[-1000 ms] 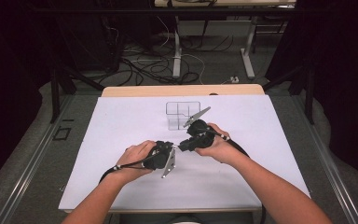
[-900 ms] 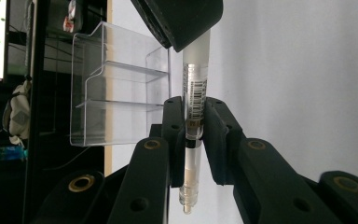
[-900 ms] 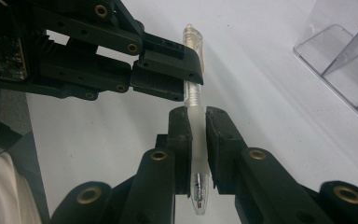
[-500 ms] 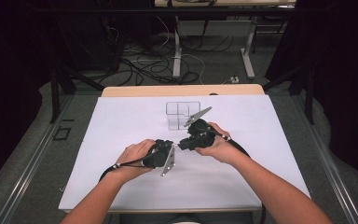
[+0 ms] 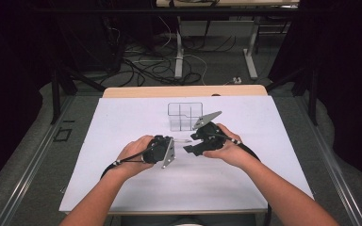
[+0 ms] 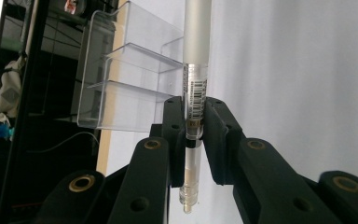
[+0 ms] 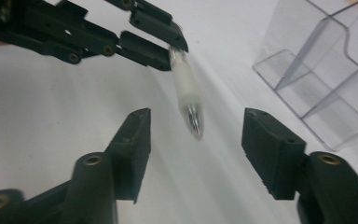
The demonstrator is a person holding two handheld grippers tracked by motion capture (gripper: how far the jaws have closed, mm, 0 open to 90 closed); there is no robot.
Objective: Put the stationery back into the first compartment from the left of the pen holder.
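Left gripper point(image 6: 193, 123): I am clamping my two black jaws on a clear pen point(image 6: 195, 70), gripping it at its barcoded barrel.
Pen: it is sticking out past my jaws above the white table point(image 5: 122, 141), its frosted tip pointing toward my right gripper.
Right gripper point(image 7: 196, 135): I am holding my jaws wide apart, gripping nothing, the pen tip just ahead between them.
Organizer point(image 5: 185, 116): a clear divided tray is sitting on the table just beyond both grippers.

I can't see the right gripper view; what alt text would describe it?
Two open black jaws of the right gripper frame the tip of a clear, frosted-grip pen, held out by the left gripper above the white table. A clear plastic compartment organiser stands at the right.
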